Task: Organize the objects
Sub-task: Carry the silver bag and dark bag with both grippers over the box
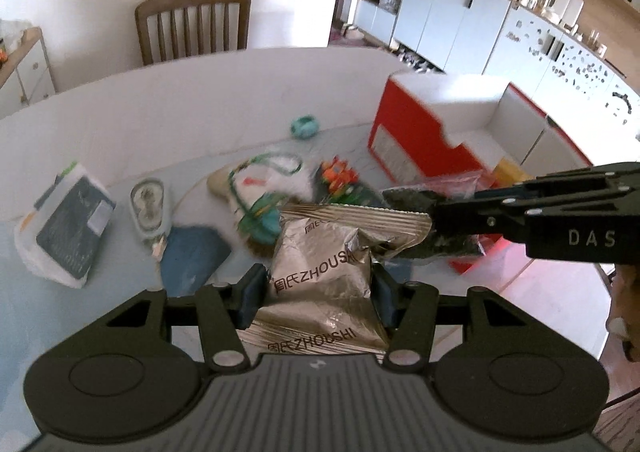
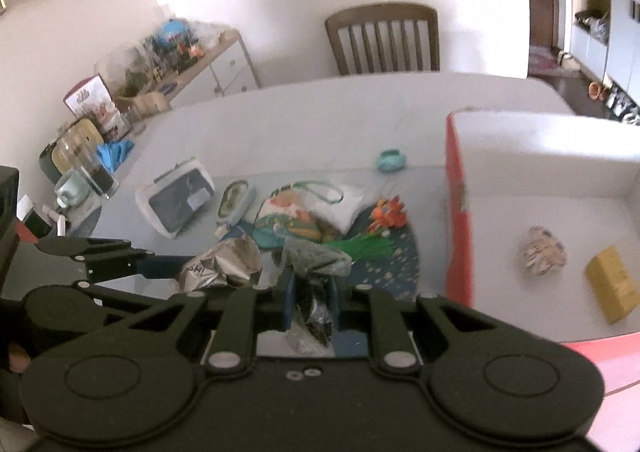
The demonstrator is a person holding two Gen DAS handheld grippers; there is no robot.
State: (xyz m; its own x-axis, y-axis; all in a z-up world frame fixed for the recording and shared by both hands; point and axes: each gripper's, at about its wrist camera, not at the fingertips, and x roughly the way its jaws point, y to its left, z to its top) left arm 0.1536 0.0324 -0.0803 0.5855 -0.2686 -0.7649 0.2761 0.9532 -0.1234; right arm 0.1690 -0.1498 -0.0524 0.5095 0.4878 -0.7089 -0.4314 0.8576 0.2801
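My left gripper (image 1: pixel 318 288) is shut on a silver foil snack packet (image 1: pixel 328 252) printed ZHOUSHI, held above the table. From the right of that view my right gripper (image 1: pixel 420 228) reaches in, shut on a dark crinkled packet (image 1: pixel 412 199). The right wrist view shows that dark packet (image 2: pixel 314 264) pinched between the right gripper (image 2: pixel 310 296) pads, with the silver packet (image 2: pixel 224 264) and the left gripper (image 2: pixel 160 264) at the left. A red box with a white inside (image 2: pixel 520 155) stands at the right; a yellow block (image 2: pixel 612 288) and a patterned pouch (image 2: pixel 542 256) lie in it.
On the table (image 1: pixel 160 123) lie a dark tissue pack in white wrap (image 1: pixel 68 228), an oval case (image 1: pixel 148 203), a floral pouch (image 2: pixel 292 219), an orange toy (image 2: pixel 390 211), a teal ring (image 1: pixel 305 126) and a dark blue mat (image 2: pixel 384 264). A wooden chair (image 1: pixel 194 25) stands behind.
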